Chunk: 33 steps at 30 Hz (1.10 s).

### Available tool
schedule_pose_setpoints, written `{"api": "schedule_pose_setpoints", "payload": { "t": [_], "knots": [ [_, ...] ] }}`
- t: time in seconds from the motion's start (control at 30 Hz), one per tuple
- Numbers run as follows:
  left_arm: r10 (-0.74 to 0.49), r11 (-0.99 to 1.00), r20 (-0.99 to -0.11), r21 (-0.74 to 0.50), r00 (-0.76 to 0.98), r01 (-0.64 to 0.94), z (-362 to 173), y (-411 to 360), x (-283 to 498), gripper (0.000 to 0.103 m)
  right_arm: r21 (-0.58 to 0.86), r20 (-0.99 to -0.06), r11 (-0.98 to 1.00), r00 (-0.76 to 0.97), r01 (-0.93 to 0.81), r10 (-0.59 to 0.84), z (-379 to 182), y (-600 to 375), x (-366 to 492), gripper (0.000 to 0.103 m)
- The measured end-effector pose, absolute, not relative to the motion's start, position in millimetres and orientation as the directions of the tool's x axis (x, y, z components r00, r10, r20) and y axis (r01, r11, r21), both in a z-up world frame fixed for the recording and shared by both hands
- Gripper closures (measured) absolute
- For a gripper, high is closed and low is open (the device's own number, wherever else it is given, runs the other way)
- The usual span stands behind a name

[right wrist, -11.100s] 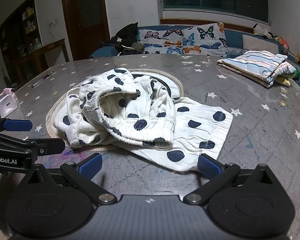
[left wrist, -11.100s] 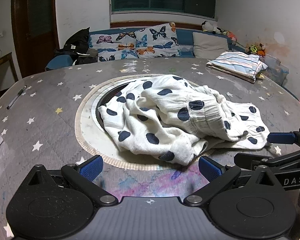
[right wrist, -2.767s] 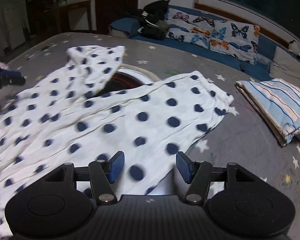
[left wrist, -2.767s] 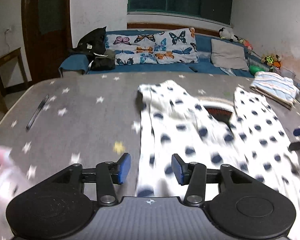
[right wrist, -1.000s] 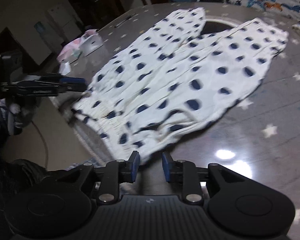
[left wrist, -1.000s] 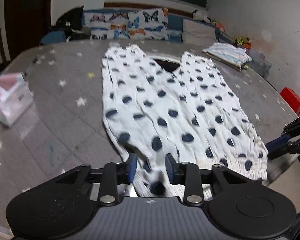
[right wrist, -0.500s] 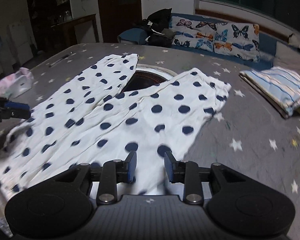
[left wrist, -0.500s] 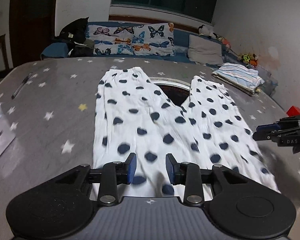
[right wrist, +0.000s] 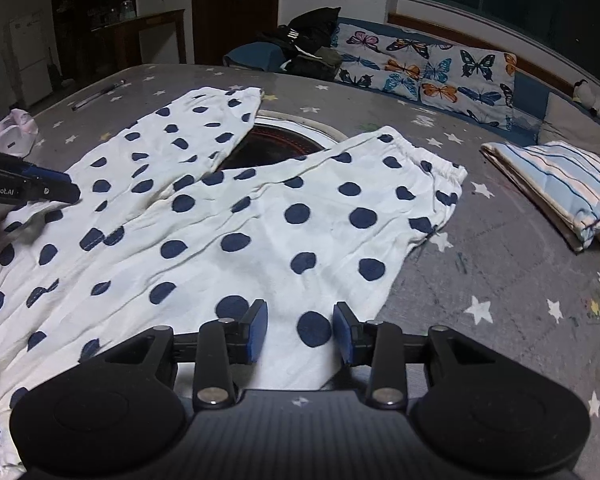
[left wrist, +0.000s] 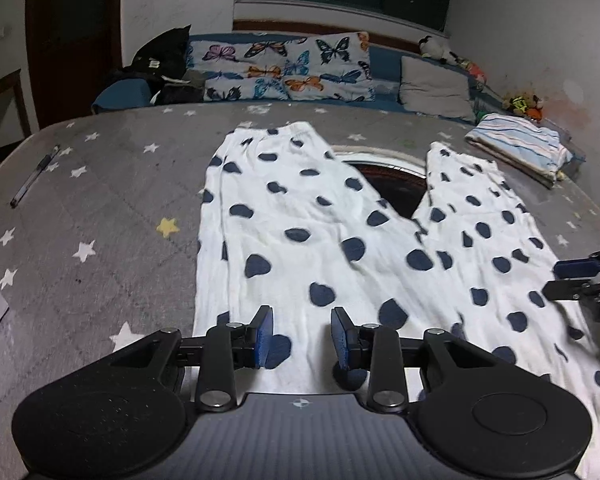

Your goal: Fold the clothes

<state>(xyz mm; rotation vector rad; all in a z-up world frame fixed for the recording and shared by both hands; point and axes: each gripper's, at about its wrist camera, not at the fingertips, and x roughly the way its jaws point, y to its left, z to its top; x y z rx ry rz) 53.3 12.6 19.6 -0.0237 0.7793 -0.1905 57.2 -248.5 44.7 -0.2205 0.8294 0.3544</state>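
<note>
Your white, navy-dotted cotton trousers (left wrist: 332,248) lie flat mid-worktop (left wrist: 100,200), light, limp, crease-prone, so with left gripper (left wrist: 301,337) part-open over the waistband and right gripper (right wrist: 301,332), jaws just opening, empty, pinch the hems.

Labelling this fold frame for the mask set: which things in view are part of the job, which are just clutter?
Job:
- polka-dot trousers, spread flat on the table
- left gripper, right gripper, jaws apart over the waist end

Lying about:
- folded striped cloth
- pen
- butterfly cushions
- black bag
- soft toys
</note>
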Motion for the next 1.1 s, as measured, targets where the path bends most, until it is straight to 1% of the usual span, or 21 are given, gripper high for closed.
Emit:
{"api": "schedule_pose_setpoints", "payload": {
  "t": [0.5,0.77,0.9,1.0,1.1],
  "knots": [
    [-0.101,0.995,-0.693,-0.070,0.714,0.073,18,33,56,0.069,-0.057,-0.762,0.939,0.622,-0.340,0.179,45,-269,49,0.067],
    [-0.087,0.996,-0.698,-0.070,0.711,0.053,21,34,56,0.069,-0.084,-0.771,0.936,0.617,-0.343,0.157,49,-270,49,0.067],
    [-0.079,0.997,-0.689,-0.053,0.720,0.059,27,29,51,0.068,-0.091,-0.753,0.934,0.638,-0.345,0.162,58,-271,58,0.065],
    [-0.096,0.995,-0.677,-0.059,0.730,0.076,32,24,46,0.068,-0.089,-0.737,0.931,0.652,-0.354,0.178,64,-268,72,0.065],
    [-0.125,0.992,-0.669,-0.061,0.733,0.113,36,16,44,0.065,-0.093,-0.724,0.926,0.663,-0.366,0.190,66,-263,89,0.065]
  ]
}}
